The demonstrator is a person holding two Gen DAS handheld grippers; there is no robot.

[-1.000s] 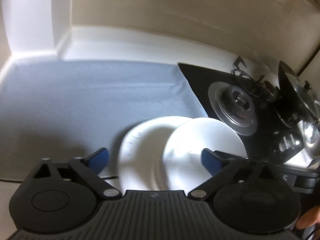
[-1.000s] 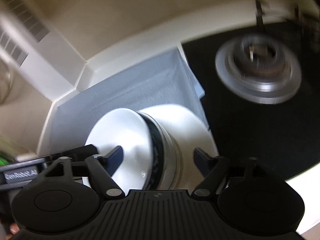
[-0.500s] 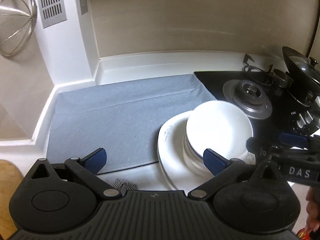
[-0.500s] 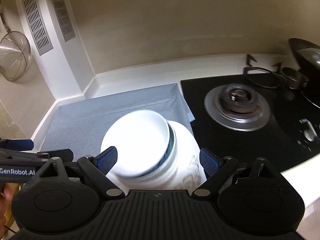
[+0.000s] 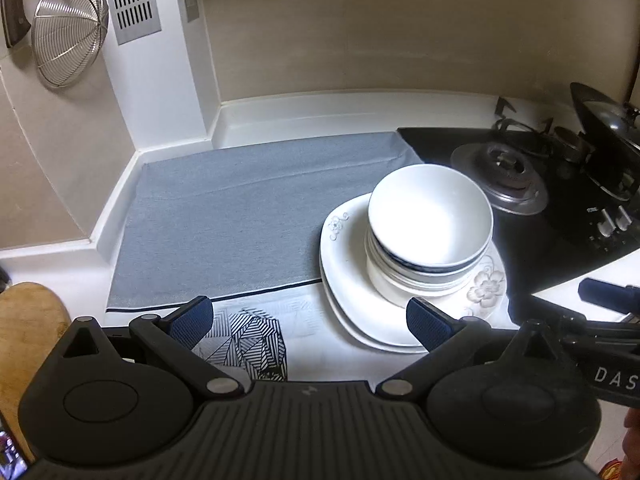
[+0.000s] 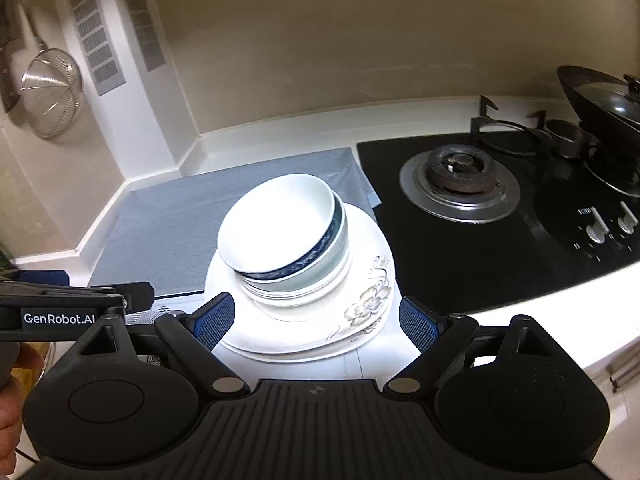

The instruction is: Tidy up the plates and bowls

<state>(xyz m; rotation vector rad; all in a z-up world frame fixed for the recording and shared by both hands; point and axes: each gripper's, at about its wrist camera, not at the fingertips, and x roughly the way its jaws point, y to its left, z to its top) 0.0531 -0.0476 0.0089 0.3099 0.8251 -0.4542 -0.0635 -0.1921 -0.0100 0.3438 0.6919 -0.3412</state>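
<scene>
A stack of white bowls (image 5: pixel 430 216), the top one with a dark blue band, stands on stacked white plates (image 5: pixel 348 320) with a floral print. My left gripper (image 5: pixel 310 324) is open and empty, back from the stack, which lies ahead and to its right. My right gripper (image 6: pixel 316 320) is open too. The plates (image 6: pixel 360 312) and bowls (image 6: pixel 276 228) sit just beyond its blue pads, and nothing is pressed between them. Each gripper shows at the edge of the other's view: the right gripper (image 5: pixel 568 308) and the left gripper (image 6: pixel 92 292).
A grey mat (image 5: pixel 240 220) covers the counter left of the stack, with a patterned cloth (image 5: pixel 256 340) at its front edge. A black gas hob (image 6: pixel 460 184) with a lidded wok (image 6: pixel 608 100) lies to the right. A wire strainer (image 5: pixel 68 28) hangs on the wall; a wooden board (image 5: pixel 28 320) is at far left.
Both grippers have drawn back and up from the stack, so the counter, hob and wall have come into view. The bowls and plates have stayed in place.
</scene>
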